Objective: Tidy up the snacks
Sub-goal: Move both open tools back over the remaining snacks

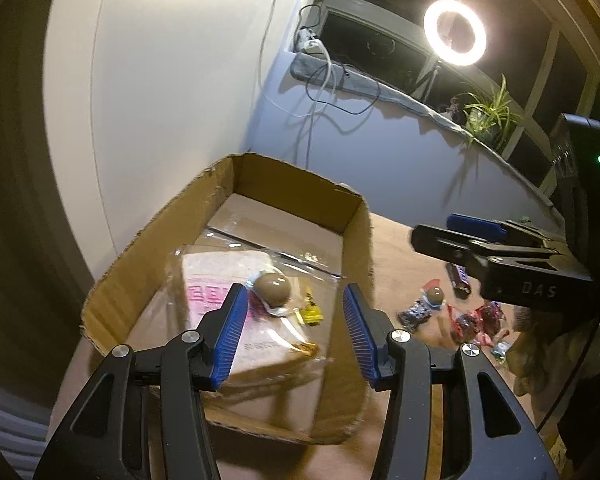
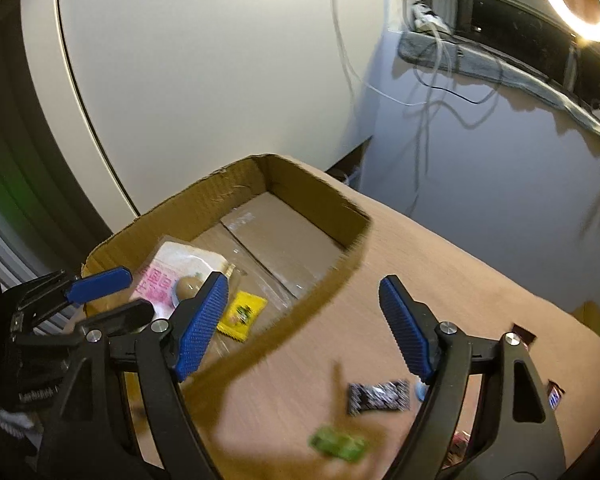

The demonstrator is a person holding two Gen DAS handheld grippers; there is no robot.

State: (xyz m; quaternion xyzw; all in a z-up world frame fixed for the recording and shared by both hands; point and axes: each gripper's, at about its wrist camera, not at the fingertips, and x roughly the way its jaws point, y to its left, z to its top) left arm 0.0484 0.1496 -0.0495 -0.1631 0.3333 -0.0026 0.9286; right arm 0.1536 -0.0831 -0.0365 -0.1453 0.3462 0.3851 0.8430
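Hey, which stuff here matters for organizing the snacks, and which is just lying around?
Job:
cardboard box
yellow candy packet
pink-labelled snack bag
black-and-white wrapped snack
green wrapped candy

Lying about:
ring light
potted plant
cables

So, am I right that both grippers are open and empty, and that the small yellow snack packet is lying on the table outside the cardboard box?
Not quite. The left gripper and right gripper are indeed open and empty, but the yellow snack packet lies inside the cardboard box, on its floor beside the pink-labelled bag. The right wrist view shows this most clearly.
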